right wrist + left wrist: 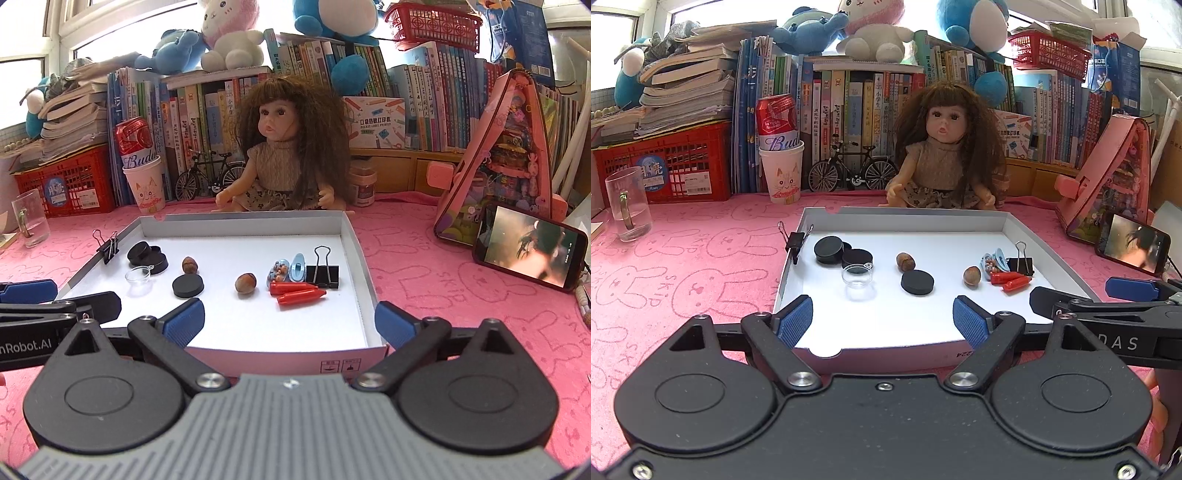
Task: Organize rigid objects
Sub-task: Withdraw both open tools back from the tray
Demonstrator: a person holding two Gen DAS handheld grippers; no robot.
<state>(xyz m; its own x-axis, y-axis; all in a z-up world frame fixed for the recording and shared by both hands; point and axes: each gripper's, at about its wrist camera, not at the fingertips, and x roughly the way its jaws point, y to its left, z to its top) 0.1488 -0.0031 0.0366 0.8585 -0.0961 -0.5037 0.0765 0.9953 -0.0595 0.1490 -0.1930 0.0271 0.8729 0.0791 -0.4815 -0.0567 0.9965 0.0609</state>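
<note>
Left gripper (884, 323) pointing forward and a bit down, blue pads (796, 321) standing well apart, nothing sitting between them. Jaws not touching anything.

Right gripper (293, 323) sitting just beside it on right, pointing same way, forward and a bit down. Its jaws opening wider, blue pads (184, 323) spreading far apart, nothing between them.

Both grippers hanging side by side at near edge of scene. Each one showing at edge of other's view, black arm and blue pad poking in.
</note>
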